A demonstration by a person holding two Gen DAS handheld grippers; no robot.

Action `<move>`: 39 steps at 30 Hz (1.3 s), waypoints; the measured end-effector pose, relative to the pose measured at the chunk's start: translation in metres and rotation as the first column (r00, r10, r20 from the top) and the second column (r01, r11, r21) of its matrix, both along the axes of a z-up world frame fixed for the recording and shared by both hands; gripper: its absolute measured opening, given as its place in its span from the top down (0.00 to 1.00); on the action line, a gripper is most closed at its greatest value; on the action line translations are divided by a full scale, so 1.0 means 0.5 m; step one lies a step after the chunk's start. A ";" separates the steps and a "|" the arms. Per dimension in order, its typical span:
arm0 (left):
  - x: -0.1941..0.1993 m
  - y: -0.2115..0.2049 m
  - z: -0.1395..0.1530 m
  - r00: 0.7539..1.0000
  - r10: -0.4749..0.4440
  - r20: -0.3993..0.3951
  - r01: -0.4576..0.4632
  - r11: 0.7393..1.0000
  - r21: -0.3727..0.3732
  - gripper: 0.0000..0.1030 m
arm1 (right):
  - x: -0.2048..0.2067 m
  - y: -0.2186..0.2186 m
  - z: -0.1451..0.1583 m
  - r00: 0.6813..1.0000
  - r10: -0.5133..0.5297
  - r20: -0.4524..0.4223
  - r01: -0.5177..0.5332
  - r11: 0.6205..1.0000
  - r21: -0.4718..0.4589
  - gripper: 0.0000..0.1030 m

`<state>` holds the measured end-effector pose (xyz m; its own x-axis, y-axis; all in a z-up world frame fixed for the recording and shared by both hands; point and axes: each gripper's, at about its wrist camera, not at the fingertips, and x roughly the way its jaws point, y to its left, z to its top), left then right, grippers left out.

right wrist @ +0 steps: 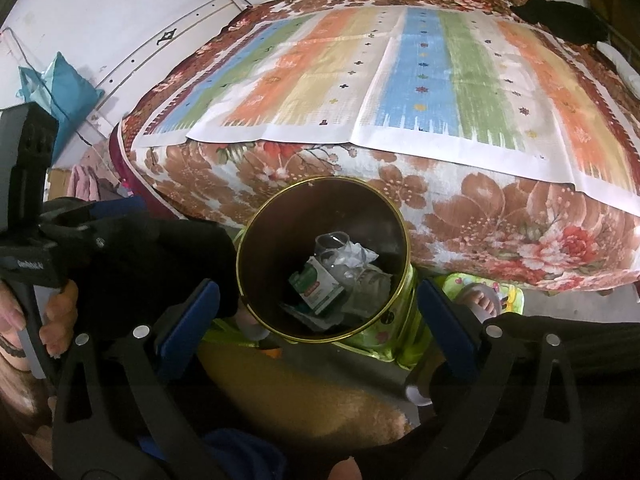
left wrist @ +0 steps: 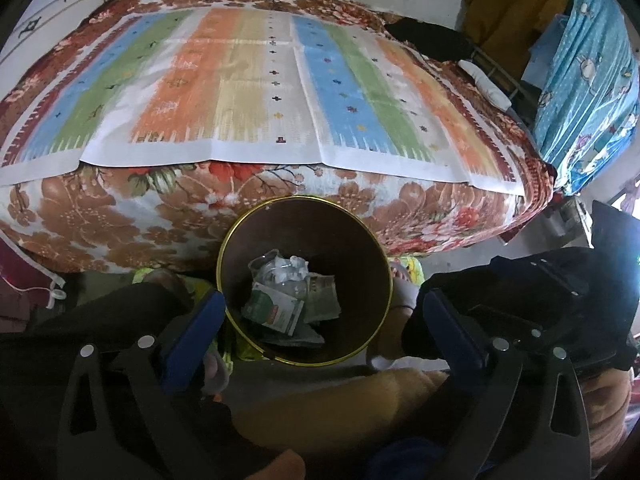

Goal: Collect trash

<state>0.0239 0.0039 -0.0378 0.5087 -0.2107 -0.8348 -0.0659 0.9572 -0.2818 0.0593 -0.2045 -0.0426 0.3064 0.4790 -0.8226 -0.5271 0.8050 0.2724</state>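
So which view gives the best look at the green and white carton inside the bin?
The right wrist view: the green and white carton sits near the centre of the bin, its face plainly visible. The left wrist view shows the same carton, lower in the bin and more foreshortened.

Striped mat (left wrist: 256, 92) flat on floral bed (left wrist: 120, 208).

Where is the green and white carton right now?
The green and white carton lies inside the round gold-rimmed bin, low and central in both wrist views, beside crumpled clear plastic, in front of the floral bed.
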 end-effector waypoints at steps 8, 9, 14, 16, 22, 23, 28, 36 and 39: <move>-0.002 -0.006 -0.003 1.000 0.011 -0.003 -0.011 0.999 0.046 0.06 | 0.003 0.001 -0.004 1.000 -0.003 -0.014 0.003 1.000 0.013 0.08; -0.002 -0.006 -0.003 1.000 0.013 -0.002 -0.013 0.999 0.049 0.06 | 0.005 0.001 -0.006 1.000 -0.004 -0.018 0.005 1.000 0.015 0.08; -0.003 -0.007 -0.003 1.000 0.009 0.003 -0.009 0.998 0.057 0.06 | 0.010 -0.002 -0.010 0.999 -0.007 -0.034 0.008 1.000 0.028 0.08; -0.003 -0.007 -0.003 1.000 0.013 0.005 -0.014 0.998 0.060 0.06 | 0.011 -0.002 -0.010 0.999 -0.007 -0.036 0.008 0.999 0.031 0.08; -0.002 0.002 -0.004 1.000 0.027 0.003 -0.027 0.998 0.053 0.06 | 0.012 -0.002 -0.012 0.999 -0.007 -0.043 0.009 0.999 0.037 0.08; -0.001 0.002 -0.004 1.000 0.024 0.003 -0.024 0.998 0.055 0.06 | 0.012 -0.002 -0.011 0.999 -0.008 -0.043 0.009 0.999 0.036 0.08; 0.000 -0.001 -0.004 1.000 0.021 0.003 -0.021 0.998 0.058 0.06 | 0.012 -0.002 -0.012 0.999 -0.008 -0.044 0.010 0.999 0.036 0.08; 0.000 -0.001 -0.004 1.000 0.023 0.002 -0.024 0.998 0.060 0.06 | 0.011 -0.001 -0.012 0.999 -0.005 -0.044 0.007 0.999 0.039 0.08; 0.000 -0.003 -0.004 1.000 0.023 0.003 -0.023 0.998 0.060 0.06 | 0.011 -0.001 -0.013 0.999 -0.007 -0.045 0.009 0.999 0.040 0.08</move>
